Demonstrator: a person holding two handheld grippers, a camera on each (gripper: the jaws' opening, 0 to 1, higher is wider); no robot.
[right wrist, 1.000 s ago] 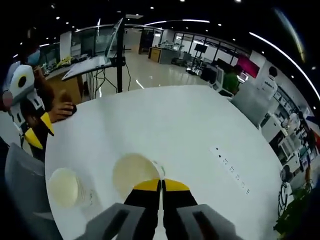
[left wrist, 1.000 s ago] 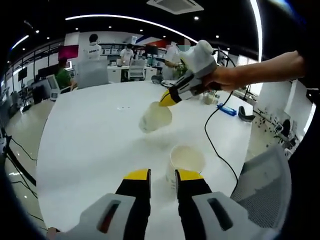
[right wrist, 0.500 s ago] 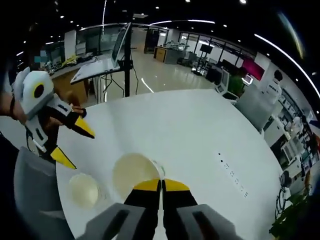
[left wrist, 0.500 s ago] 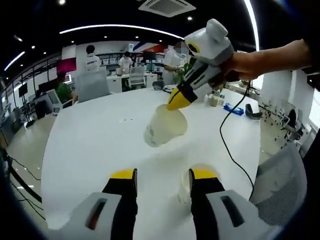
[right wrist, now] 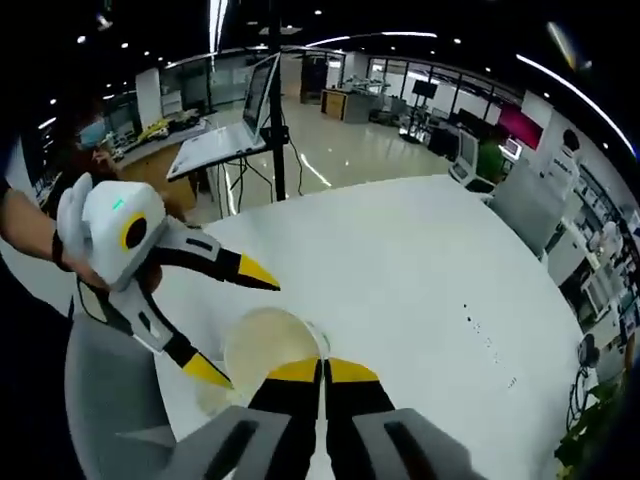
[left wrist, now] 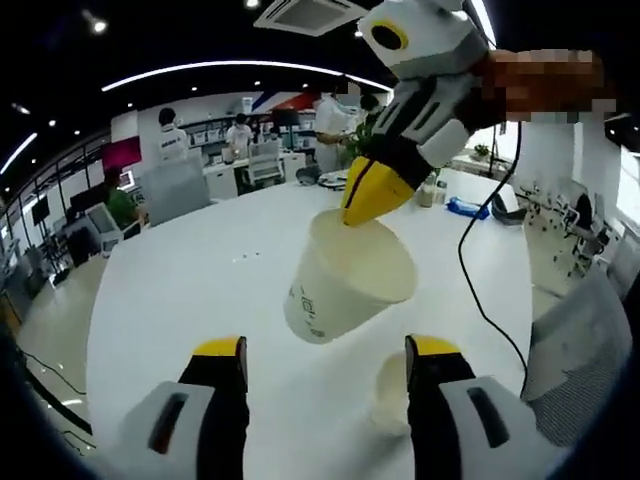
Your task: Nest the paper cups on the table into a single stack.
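**Round white bench, one cup standing on it**

The white bench (left wrist: pixel 180 290) carries a paper cup (left wrist: pixel 390 395) standing upright, mouth up. A black cable (left wrist: pixel 480 300) trails across the surface. Small items (left wrist: pixel 455 205) sit at the far edge.

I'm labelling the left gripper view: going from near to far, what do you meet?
Left gripper → cup standing on the table → cup held in the air by the right gripper → bare white table → people at desks.
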